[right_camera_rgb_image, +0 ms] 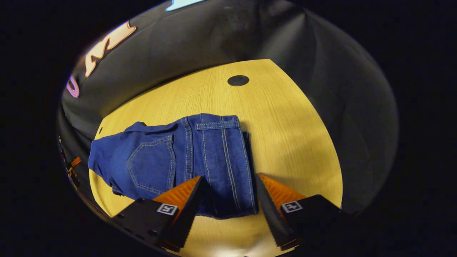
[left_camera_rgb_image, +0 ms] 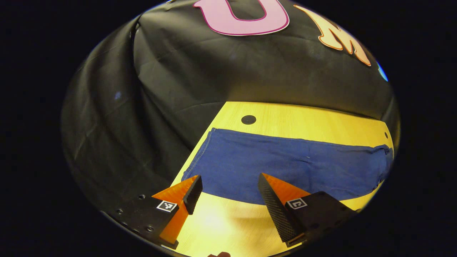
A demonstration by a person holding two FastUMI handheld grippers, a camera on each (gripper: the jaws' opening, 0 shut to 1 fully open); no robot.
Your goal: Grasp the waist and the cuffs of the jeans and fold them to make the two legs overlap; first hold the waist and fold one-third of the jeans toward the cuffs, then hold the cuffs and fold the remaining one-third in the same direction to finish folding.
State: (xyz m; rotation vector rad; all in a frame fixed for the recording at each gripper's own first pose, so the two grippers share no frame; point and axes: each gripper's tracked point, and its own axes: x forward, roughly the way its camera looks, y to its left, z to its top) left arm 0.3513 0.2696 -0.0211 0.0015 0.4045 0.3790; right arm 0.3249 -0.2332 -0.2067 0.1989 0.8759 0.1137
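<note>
Dark blue jeans [left_camera_rgb_image: 285, 167] lie flat across the wooden table [left_camera_rgb_image: 307, 123], folded lengthwise so they form one long band. In the left gripper view the cuff end [left_camera_rgb_image: 203, 153] is at the left. My left gripper [left_camera_rgb_image: 230, 176] is open over the near edge of the legs, close to the cuffs. In the right gripper view the waist end [right_camera_rgb_image: 217, 150] shows a back pocket [right_camera_rgb_image: 151, 162] and pale stitching. My right gripper [right_camera_rgb_image: 228, 177] is open, with one finger on each side of the waistband's near corner. Nothing is held.
A round black cap [left_camera_rgb_image: 248, 119] sits in the tabletop beyond the jeans, also seen as the black cap [right_camera_rgb_image: 238, 80] in the right gripper view. Black cloth hangs behind and beside the table. Bare wood [right_camera_rgb_image: 292, 135] lies past the waist.
</note>
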